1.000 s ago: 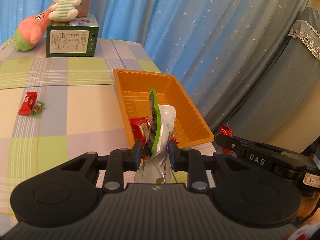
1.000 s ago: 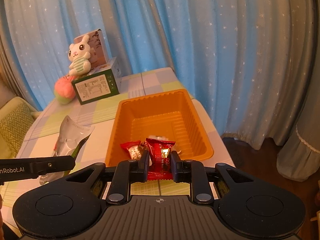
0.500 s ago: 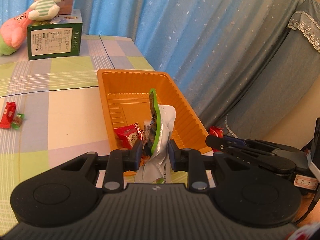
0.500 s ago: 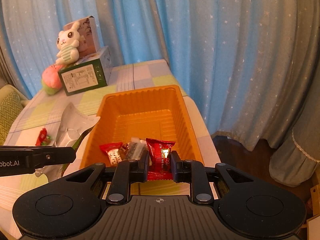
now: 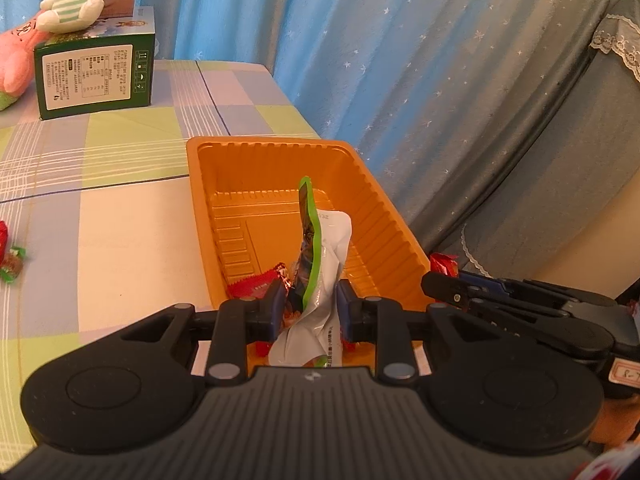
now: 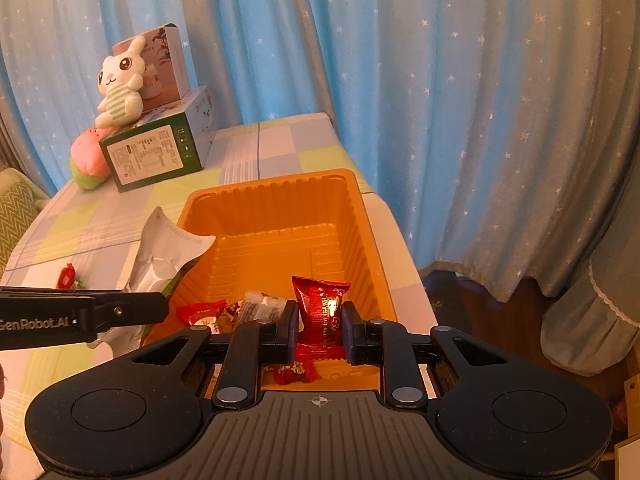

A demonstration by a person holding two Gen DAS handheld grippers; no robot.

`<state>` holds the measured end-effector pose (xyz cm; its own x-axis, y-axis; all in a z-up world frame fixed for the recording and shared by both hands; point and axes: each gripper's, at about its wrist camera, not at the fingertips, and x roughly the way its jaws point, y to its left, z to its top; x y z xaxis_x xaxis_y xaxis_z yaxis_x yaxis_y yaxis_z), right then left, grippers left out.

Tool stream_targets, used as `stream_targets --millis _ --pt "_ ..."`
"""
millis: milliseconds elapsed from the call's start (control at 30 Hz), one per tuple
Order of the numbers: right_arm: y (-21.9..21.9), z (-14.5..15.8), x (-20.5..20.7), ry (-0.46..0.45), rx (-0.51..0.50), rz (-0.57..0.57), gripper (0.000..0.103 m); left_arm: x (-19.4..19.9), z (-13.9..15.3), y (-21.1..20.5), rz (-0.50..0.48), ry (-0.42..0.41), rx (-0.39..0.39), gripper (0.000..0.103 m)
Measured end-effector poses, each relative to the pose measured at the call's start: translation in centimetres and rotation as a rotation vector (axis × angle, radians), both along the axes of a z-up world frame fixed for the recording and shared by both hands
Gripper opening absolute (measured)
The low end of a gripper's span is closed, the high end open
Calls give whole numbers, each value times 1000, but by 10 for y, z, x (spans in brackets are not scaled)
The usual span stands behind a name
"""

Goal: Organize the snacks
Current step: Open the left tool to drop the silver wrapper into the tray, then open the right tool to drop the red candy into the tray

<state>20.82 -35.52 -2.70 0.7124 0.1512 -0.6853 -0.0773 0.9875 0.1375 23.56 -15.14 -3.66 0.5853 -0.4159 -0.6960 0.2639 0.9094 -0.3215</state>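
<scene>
An orange plastic tray [image 5: 384, 216] [image 6: 360, 216] sits near the table's right edge, with several small wrapped snacks [image 6: 260, 308] at its near end. My left gripper [image 5: 308, 304] is shut on a silver and green snack packet [image 5: 324, 276], held upright over the tray's near end. In the right wrist view that packet [image 6: 164, 256] shows at the tray's left rim. My right gripper [image 6: 320, 320] is shut on a red snack packet [image 6: 320, 304], also above the tray's near end. Seen from the left wrist, the right gripper's fingers [image 5: 452, 286] lie beside the tray's right rim.
A red candy [image 6: 66, 276] [image 5: 2, 236] and a green-wrapped one [image 5: 12, 264] lie on the checked tablecloth left of the tray. A green box [image 5: 94, 70] [image 6: 154, 156] with a plush rabbit [image 6: 118, 80] stands at the back left. Blue curtains [image 6: 440, 80] hang behind; the table edge runs just right of the tray.
Both grippers have moved forward and down toward the tray, each keeping its packet. The tray now fills more of both views, and the candies on the cloth have slid to the left edge.
</scene>
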Motion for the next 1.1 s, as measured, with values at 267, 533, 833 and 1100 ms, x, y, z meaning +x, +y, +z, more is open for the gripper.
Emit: stream_targets --millis 267,533,833,1100 --pt "1 -7 10 8 -4 1 23 16 -16 -6 8 6 -3 26" --pt "-3 -8 9 13 8 -3 23 6 -16 5 38 -3 13 32" --pt "-1 -4 8 15 18 2 23 -9 -14 15 47 -3 16 35" --pt "-2 -1 14 7 63 -8 23 -14 -13 19 51 -8 7 35"
